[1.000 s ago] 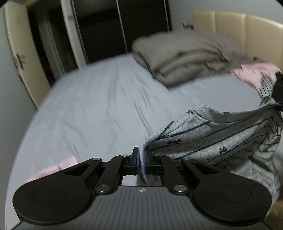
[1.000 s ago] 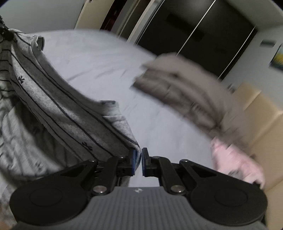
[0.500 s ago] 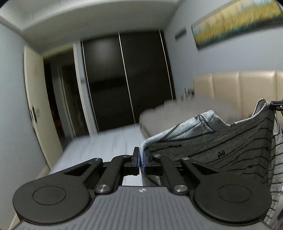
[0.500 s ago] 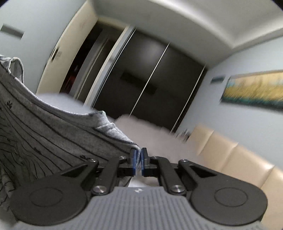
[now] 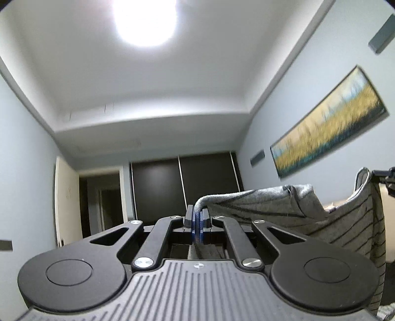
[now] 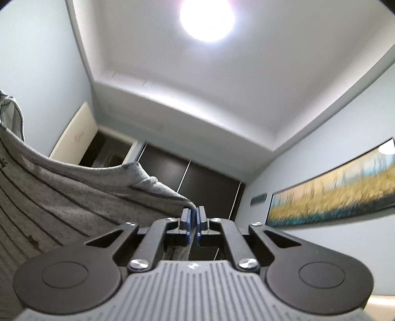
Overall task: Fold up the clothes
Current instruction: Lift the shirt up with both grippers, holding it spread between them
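Striped grey garment [image 5: 345,222] pinched in both jaws, stretched between; ceiling lamp [image 5: 145,19], wall painting [image 5: 328,130], dark wardrobe [image 5: 182,187] beyond

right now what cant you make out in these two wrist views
- Bed and anything on it: in neither view; both cameras tilt up at the ceiling.
- Lower part of the grey striped garment: cut off by the left wrist view's right edge and hidden behind the left gripper; in the right wrist view it runs off the left edge.
- Garment type: unclear.
- Painting: detail blurred.
- Right gripper: cloth at the pads partly hidden.
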`<state>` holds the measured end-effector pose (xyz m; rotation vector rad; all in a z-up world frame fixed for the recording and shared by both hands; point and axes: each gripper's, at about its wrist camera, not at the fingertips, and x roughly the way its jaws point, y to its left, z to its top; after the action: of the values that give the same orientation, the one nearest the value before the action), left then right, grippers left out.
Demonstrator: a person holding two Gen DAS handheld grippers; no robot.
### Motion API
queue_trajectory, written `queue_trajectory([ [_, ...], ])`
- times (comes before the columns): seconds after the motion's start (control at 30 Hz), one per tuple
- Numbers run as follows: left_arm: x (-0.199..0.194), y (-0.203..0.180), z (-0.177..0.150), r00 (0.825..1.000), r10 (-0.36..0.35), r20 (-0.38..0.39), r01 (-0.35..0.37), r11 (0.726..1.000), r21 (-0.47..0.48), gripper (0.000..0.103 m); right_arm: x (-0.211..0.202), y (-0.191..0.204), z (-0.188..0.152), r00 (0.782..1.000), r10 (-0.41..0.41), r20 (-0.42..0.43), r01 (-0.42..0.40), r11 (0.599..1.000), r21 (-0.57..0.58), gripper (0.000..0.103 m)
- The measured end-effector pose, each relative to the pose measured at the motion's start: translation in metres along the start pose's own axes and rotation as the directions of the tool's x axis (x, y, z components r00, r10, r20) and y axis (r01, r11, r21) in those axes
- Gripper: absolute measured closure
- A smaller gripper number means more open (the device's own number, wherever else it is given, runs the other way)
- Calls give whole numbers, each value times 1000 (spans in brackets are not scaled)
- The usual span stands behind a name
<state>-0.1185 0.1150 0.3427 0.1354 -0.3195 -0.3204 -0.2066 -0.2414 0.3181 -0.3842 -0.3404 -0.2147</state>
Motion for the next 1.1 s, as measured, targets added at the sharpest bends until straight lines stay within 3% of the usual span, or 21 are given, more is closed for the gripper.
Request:
queue_trajectory([
  [0.23, -17, -3, 30, 998, 44, 51, -44, 999, 1, 101, -29, -8, 28, 999, 16, 42, -17, 1000, 15, 97],
  [0.63, -14, -5, 20, 996, 57, -73, -55, 998, 22, 101, -35, -3, 11, 999, 48, -5, -48, 998, 27, 97],
  [1.1, -44, -13, 14, 989, 43, -144, -37, 998, 44, 101, -64, 2, -4, 994, 86, -68, -83, 996, 38, 97],
])
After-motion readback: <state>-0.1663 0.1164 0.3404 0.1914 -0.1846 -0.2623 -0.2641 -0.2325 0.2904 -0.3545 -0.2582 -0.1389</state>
